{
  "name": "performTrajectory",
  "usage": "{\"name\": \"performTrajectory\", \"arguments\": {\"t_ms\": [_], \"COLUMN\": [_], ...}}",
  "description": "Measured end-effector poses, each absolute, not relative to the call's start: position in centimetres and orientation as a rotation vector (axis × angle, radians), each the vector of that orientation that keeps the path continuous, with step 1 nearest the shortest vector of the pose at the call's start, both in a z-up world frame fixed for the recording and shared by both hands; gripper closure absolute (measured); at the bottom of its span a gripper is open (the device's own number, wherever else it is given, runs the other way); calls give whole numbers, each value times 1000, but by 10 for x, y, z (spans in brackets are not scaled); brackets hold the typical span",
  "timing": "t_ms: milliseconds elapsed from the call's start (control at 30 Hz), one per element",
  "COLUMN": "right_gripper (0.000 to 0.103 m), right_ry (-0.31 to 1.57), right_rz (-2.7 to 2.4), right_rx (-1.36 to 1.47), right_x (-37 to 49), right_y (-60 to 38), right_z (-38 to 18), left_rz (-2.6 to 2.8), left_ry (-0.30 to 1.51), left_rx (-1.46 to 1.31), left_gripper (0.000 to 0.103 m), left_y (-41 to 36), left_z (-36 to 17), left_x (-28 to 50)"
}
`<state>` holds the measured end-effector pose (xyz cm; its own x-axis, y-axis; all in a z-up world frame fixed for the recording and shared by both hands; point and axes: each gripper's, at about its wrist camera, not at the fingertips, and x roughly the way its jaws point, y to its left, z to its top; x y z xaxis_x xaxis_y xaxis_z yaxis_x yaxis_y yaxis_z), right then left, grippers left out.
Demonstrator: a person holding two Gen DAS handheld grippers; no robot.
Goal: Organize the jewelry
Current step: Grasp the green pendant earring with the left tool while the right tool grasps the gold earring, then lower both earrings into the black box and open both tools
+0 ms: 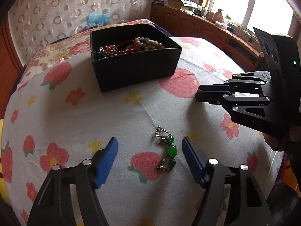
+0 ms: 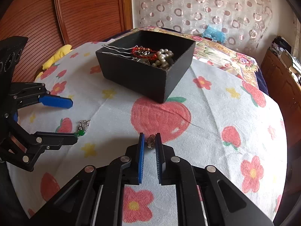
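Observation:
A green-stone bracelet on silver links (image 1: 170,150) lies on the strawberry-print cloth (image 1: 75,116). My left gripper (image 1: 149,140) stands open around it, one blue pad on each side, neither touching. In the right wrist view the same bracelet (image 2: 81,131) peeks out beside the left gripper (image 2: 73,120). My right gripper (image 2: 150,135) is shut on a small bronze flower-shaped ornament (image 2: 151,141) at the cloth. From the left wrist view the right gripper (image 1: 196,94) shows side-on and the ornament is hidden. A black open box (image 1: 135,69) (image 2: 143,75) behind holds pearls (image 2: 164,57), a red cord and a silver hairpin.
A yellow cushion (image 2: 56,56) lies at the bed's far left edge, before a wooden slatted door (image 2: 75,9). A blue bundle (image 2: 214,33) sits behind the box against the patterned curtain. A cluttered wooden sideboard (image 1: 197,18) runs under the window on the right.

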<state>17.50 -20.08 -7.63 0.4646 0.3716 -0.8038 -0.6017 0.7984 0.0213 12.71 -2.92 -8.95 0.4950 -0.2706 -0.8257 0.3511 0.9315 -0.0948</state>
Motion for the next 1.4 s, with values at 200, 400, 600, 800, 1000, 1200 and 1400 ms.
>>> {"name": "performTrajectory", "arguments": {"t_ms": [200, 400, 600, 800, 1000, 1200, 1400], "right_gripper": [93, 93, 93, 93, 93, 93, 93], "right_ry": [901, 896, 894, 881, 861, 824, 789], "right_rz": [596, 593, 596, 602, 609, 618, 636], "right_rx": [-267, -256, -248, -236, -224, -222, -237], "right_x": [175, 174, 174, 174, 175, 179, 189], "right_y": [-207, -212, -214, -213, -213, -208, -201], "right_z": [-74, -73, -71, -65, -53, -37, -22], "left_rz": [-405, -423, -442, -431, -425, -411, -403], "left_ry": [974, 970, 982, 964, 938, 890, 842], "left_rx": [101, 114, 91, 59, 17, 1, 6], "left_gripper": [64, 90, 92, 93, 93, 93, 93], "left_y": [-39, -46, -43, -36, -27, -18, -12], "left_z": [-88, -88, -87, -80, -66, -45, -24], "left_x": [124, 120, 121, 123, 127, 132, 144]}}
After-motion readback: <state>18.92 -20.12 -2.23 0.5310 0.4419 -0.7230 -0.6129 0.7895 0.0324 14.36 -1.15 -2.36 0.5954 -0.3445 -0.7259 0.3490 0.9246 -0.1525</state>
